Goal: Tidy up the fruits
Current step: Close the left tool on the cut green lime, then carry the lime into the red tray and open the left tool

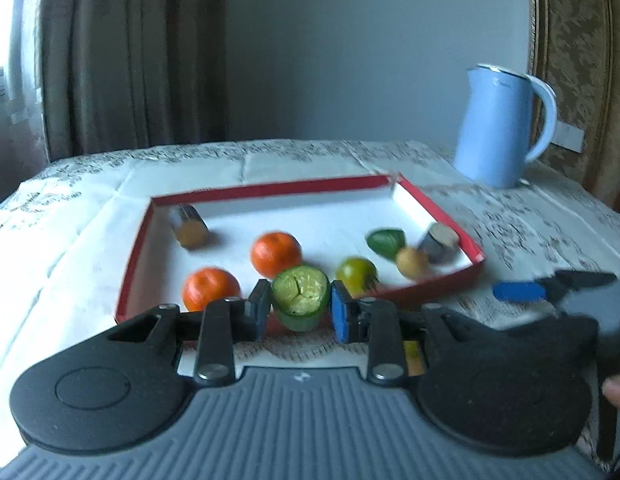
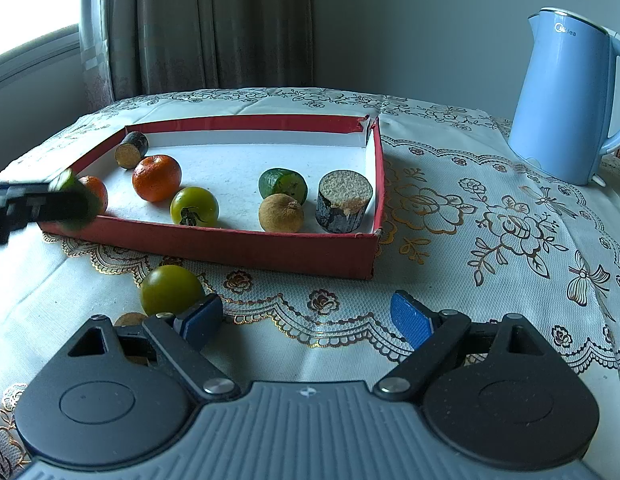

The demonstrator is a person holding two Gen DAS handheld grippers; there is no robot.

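The left gripper [image 1: 300, 304] pinches a green cut cucumber piece [image 1: 300, 296] between its pads, just above the near wall of the red tray [image 2: 270, 246]. The right gripper [image 2: 306, 320] has its fingers spread wide with nothing between them, over the tablecloth [image 2: 469, 240], beside a green tomato [image 2: 172, 289] that lies outside the tray.
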